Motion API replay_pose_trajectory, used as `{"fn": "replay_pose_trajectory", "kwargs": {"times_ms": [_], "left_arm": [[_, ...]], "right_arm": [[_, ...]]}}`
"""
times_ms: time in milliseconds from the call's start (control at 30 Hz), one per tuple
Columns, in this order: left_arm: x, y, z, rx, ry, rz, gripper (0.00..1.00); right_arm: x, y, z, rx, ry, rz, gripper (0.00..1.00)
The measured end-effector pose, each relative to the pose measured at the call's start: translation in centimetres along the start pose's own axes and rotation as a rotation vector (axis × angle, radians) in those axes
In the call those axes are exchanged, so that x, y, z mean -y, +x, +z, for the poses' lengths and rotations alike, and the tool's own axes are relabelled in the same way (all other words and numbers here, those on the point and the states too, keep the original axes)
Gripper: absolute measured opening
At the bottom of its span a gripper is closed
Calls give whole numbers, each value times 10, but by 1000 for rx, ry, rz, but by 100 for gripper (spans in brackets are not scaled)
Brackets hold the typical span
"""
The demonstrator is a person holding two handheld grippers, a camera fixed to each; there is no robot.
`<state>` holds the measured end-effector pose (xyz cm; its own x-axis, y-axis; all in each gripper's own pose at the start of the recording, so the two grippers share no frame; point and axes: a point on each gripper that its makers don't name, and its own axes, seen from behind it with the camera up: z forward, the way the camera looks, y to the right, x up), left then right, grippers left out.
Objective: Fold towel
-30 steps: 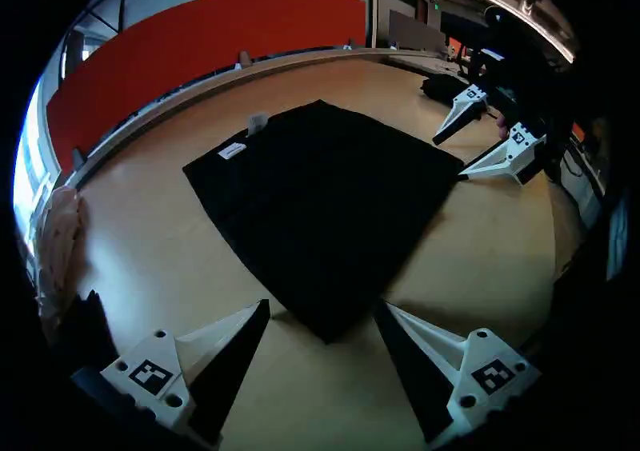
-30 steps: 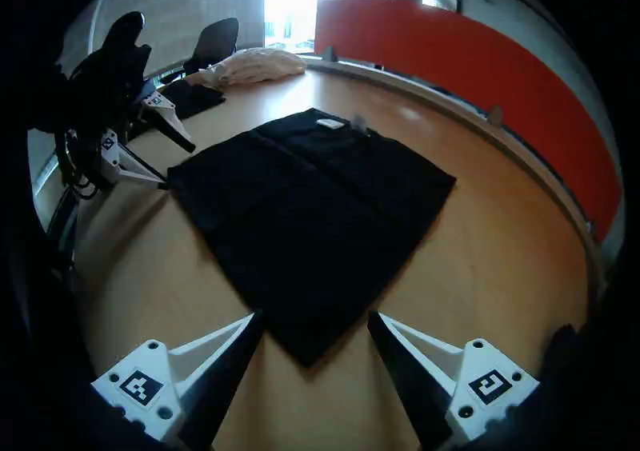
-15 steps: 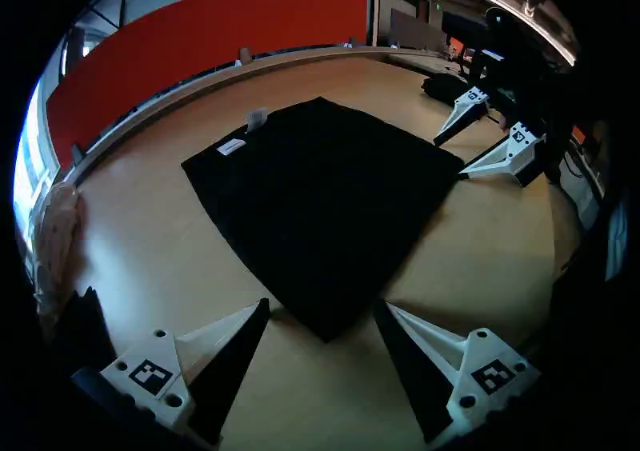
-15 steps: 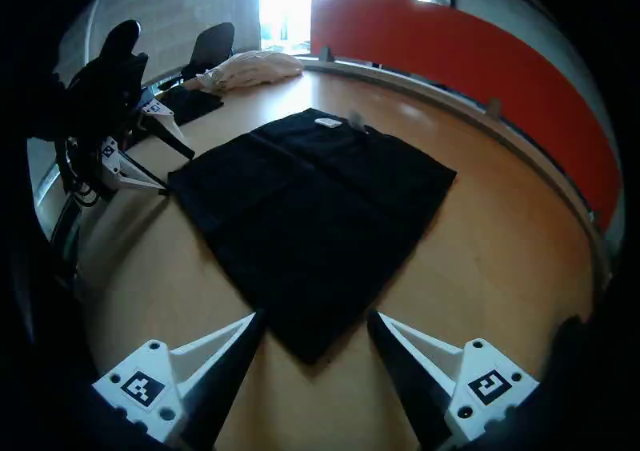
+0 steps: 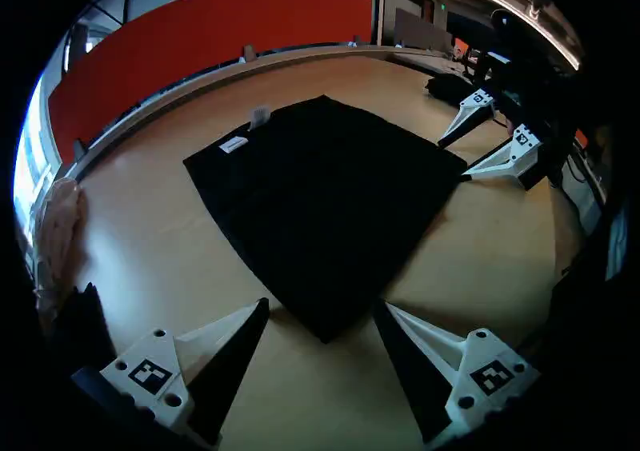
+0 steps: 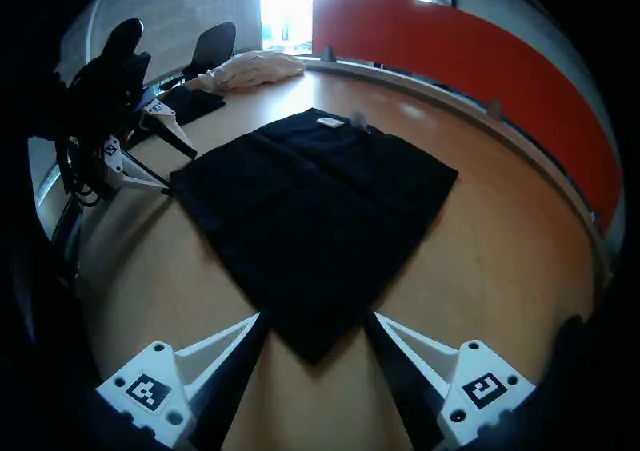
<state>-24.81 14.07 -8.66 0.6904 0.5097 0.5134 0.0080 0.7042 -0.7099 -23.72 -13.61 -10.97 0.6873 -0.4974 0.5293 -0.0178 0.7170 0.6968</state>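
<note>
I see a black towel (image 5: pixel 328 203) flat on the wooden table, mid-frame. Near corner points bottom centre. White tag (image 5: pixel 233 145) at its far edge.

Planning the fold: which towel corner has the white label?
The towel corner diagonally opposite the right claw, farthest in the right gripper view; the white label lies there. Other three corners are plain black.

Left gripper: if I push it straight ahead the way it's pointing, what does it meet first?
Most likely the near corner of the black towel, lying flat on the table between the open fingers of the left gripper. How high the gripper is above the table is unclear.
</note>
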Motion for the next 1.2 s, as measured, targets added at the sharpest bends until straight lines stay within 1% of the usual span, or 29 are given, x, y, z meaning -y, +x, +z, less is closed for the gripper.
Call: {"fn": "replay_pose_trajectory", "kwargs": {"times_ms": [200,333,467,633,700,767,833,933,1067,1200], "left_arm": [[0,1,0,11,4,-2,95],[-1,1,0,20,6,-4,88],[-4,2,0,21,5,-4,81],[-5,3,-1,22,6,-7,76],[-5,3,-1,24,7,-10,74],[-5,4,-1,27,9,-13,71],[-4,4,-1,29,13,-17,68],[-4,4,-1,33,20,-27,63],[-3,5,-2,37,31,-43,53],[-3,6,-4,40,37,-49,52]], "right_arm": [[0,1,1,3,6,-5,88],[1,1,1,9,12,-11,84],[2,2,-1,17,18,-17,75],[3,2,0,22,20,-16,67],[2,2,0,23,18,-13,60],[1,3,1,23,16,-9,51],[1,3,2,24,14,-6,48],[0,3,3,24,12,-3,48],[0,3,3,25,9,-3,47],[0,3,2,26,8,1,46]]}}
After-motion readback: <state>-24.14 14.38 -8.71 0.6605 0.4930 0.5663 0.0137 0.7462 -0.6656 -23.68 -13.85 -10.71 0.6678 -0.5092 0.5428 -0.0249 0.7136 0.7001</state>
